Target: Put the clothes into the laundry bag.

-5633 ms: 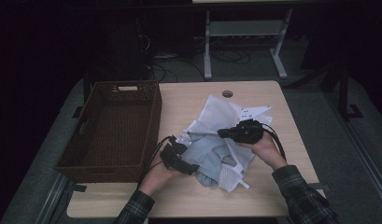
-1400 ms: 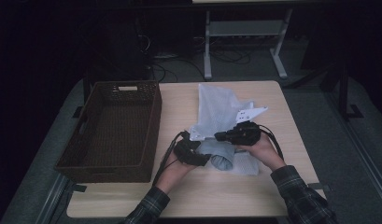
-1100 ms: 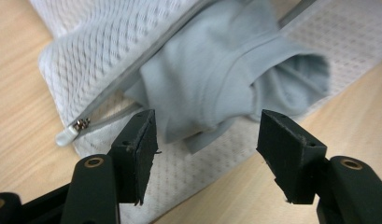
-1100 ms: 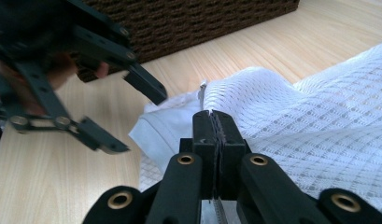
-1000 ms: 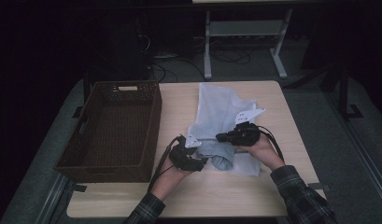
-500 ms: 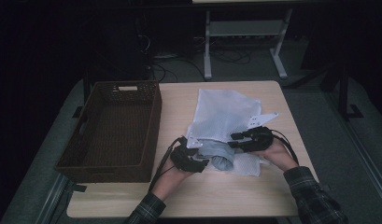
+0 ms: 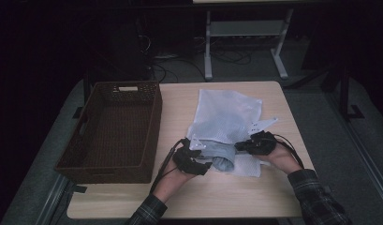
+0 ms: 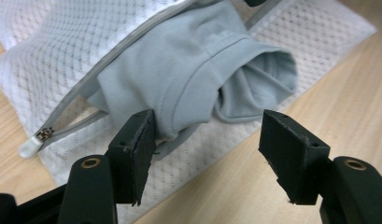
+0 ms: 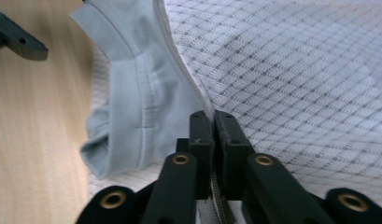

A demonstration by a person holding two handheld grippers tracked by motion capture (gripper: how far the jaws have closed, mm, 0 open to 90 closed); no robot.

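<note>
Mesh laundry bag (image 7: 226, 115): white, diamond-pattern netting, with a pale grey zipper (image 8: 116, 51) and a white zipper-end tab. Garment (image 8: 193, 74) at the bag's mouth: plain light blue-grey knit, stitched hems in the same colour. Left gripper (image 8: 207, 140) and right gripper (image 9: 213, 130): black jaws, brass-coloured rivets. Basket (image 7: 86, 157): dark brown wicker weave. Table (image 7: 236, 197): light wood grain. Sleeves (image 7: 315, 197): dark plaid.

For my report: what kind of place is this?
Probably a lab or workshop: a wooden table with a mesh bag and wicker basket, a metal stand and floor cables behind.
</note>
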